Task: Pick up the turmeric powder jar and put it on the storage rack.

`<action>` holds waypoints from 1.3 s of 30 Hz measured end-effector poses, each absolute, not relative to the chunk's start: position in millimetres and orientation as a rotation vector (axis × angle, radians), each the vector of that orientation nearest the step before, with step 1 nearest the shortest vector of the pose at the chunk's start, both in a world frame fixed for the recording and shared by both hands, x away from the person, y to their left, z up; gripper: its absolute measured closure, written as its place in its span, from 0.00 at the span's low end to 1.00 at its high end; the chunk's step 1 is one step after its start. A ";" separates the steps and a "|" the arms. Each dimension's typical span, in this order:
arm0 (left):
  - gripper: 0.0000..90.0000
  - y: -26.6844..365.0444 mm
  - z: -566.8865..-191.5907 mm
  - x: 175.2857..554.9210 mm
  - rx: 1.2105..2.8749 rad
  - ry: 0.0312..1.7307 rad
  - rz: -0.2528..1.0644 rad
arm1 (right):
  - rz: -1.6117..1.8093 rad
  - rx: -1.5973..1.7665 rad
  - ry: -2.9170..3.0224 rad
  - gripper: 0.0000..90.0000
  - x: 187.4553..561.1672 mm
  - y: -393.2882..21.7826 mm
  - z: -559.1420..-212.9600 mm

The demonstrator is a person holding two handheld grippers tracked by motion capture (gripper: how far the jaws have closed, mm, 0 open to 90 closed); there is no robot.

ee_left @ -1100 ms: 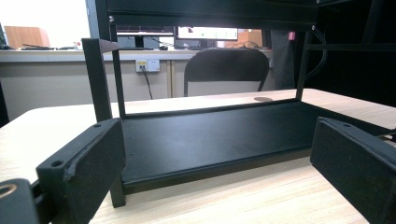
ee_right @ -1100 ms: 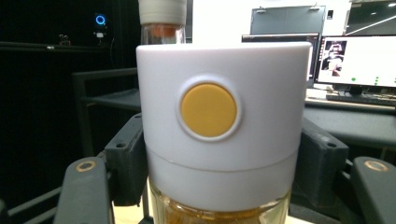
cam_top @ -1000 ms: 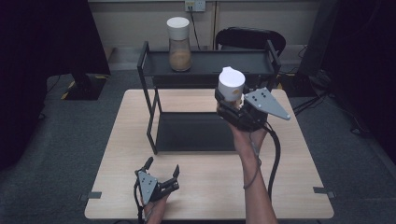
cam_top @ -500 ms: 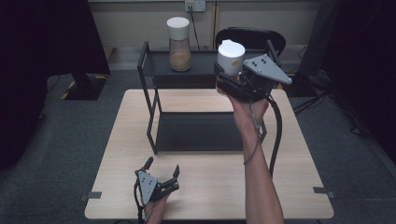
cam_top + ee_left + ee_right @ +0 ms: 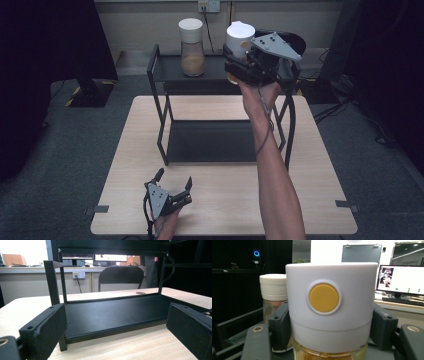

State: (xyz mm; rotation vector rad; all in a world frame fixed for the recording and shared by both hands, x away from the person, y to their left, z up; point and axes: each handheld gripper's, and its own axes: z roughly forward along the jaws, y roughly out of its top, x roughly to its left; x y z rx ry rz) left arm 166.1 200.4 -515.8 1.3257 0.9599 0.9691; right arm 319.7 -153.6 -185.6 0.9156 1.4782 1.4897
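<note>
**Jar held over the rack's top shelf**

A white-lidded jar (image 5: 240, 40) is clamped upright between the jaws of the right gripper (image 5: 248, 64), raised over the right part of the black rack's (image 5: 161, 107) top shelf. A second jar (image 5: 191, 47) stands on that shelf, well apart to the left. The left gripper (image 5: 174, 187) rests on the table (image 5: 310, 200) near its front edge, jaws spread wide and empty, facing the bare lower shelf.

There are 2 white-lidded jars: 1 standing on the rack's top shelf (image 5: 192, 47), and 1 held aloft (image 5: 239, 42). There is 1 black 2-tier metal rack (image 5: 159, 105), 1 wooden table (image 5: 310, 165), 1 black chair (image 5: 121, 277), 2 handheld grippers, left (image 5: 175, 186) and right (image 5: 234, 62), and 1 lit monitor (image 5: 400, 280).
</note>
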 end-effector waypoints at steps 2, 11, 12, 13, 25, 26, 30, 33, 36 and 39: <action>0.03 200.3 -515.9 166.2 1.325 0.960 0.969 | 1.480 0.920 1.473 0.33 325.7 -151.4 -186.3; 0.03 200.4 -516.0 166.2 1.325 0.960 0.969 | 1.455 0.943 1.461 0.33 348.8 -142.7 -188.1; 0.03 200.4 -515.9 166.1 1.325 0.960 0.969 | 1.458 0.946 1.459 0.33 350.6 -142.4 -188.2; 0.03 200.4 -515.9 166.2 1.325 0.960 0.969 | 1.459 0.948 1.458 0.33 352.1 -142.1 -188.2; 0.03 200.6 -515.9 166.2 1.326 0.959 0.969 | 1.437 1.025 1.485 0.33 370.5 -144.7 -186.9; 0.03 200.7 -515.9 166.2 1.327 0.958 0.970 | 1.435 1.032 1.487 0.33 371.5 -144.7 -187.4; 0.03 200.6 -515.9 166.2 1.326 0.958 0.969 | 1.439 1.042 1.488 0.33 373.9 -144.9 -190.3; 0.03 200.6 -516.0 166.2 1.326 0.959 0.969 | 1.440 1.039 1.491 0.33 374.0 -145.5 -190.5; 0.03 200.7 -515.9 166.2 1.327 0.958 0.970 | 1.440 1.036 1.491 0.33 373.4 -145.8 -191.1; 0.03 200.7 -515.8 166.2 1.327 0.958 0.970 | 1.438 1.034 1.490 0.33 372.8 -145.6 -191.6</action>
